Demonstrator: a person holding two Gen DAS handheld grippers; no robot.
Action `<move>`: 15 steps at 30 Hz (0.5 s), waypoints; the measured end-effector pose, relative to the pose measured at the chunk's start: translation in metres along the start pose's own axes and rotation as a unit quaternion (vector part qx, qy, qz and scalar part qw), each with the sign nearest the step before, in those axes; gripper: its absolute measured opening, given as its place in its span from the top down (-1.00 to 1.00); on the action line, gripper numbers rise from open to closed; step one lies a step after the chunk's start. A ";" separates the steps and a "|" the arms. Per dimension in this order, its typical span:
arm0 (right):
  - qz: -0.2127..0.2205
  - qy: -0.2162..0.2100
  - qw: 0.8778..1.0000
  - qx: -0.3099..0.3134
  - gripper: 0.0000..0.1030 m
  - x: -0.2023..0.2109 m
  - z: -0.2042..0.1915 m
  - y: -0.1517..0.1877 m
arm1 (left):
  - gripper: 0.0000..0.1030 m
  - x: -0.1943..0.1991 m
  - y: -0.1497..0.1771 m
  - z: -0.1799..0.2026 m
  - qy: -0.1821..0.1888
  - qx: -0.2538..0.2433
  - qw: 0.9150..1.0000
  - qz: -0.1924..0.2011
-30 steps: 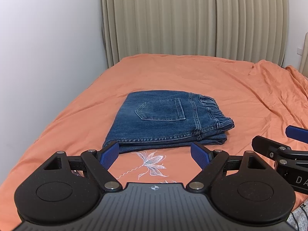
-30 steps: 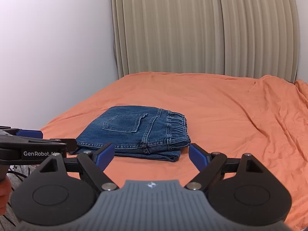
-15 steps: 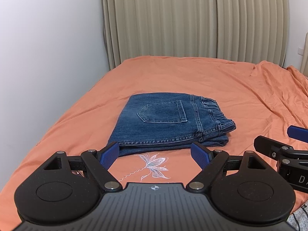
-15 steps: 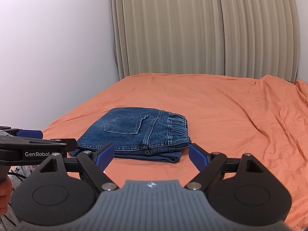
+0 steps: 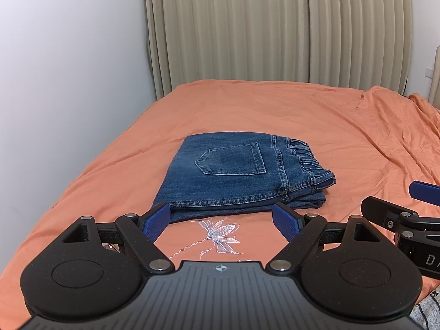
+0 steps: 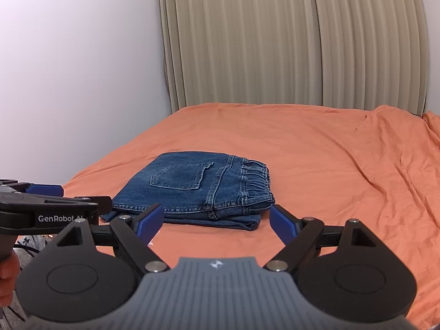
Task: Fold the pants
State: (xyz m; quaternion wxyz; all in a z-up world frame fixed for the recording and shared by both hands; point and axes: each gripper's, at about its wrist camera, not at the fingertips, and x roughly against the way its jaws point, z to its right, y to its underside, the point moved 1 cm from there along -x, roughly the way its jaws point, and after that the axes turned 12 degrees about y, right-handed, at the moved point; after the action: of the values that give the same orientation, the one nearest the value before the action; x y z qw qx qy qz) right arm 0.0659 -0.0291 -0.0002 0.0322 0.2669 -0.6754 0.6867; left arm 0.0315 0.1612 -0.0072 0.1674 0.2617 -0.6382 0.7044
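Observation:
Blue denim pants (image 5: 242,173) lie folded into a compact stack on the orange bed sheet (image 5: 330,126), back pocket up and elastic waistband to the right. The same pants (image 6: 200,189) show in the right wrist view. My left gripper (image 5: 222,221) hangs open just short of the stack's near edge, nothing between its blue pads. My right gripper (image 6: 217,221) is open too, held back from the stack and empty. Each gripper appears at the edge of the other's view.
A white flower embroidery (image 5: 217,233) marks the sheet in front of the pants. The bed meets a white wall (image 5: 68,82) on the left and beige curtains (image 5: 275,27) at the back. The sheet is wrinkled toward the right (image 6: 385,170).
Both grippers have drawn back and risen slightly, so the folded pants sit a little farther off in both views. The pants have not moved.

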 end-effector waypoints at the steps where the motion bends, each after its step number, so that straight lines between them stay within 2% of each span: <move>1: 0.000 0.000 1.000 0.000 -0.57 0.000 0.000 0.000 | -0.90 0.000 0.000 0.000 0.000 0.000 1.000 0.000; 15: -0.006 0.003 1.000 0.003 -0.57 0.000 -0.002 0.003 | -0.90 -0.001 -0.001 0.004 0.001 -0.006 1.000 0.000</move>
State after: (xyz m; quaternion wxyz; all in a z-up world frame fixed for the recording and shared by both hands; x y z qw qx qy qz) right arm 0.0646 -0.0273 -0.0026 0.0375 0.2693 -0.6713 0.6895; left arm 0.0333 0.1576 -0.0062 0.1702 0.2600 -0.6418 0.7011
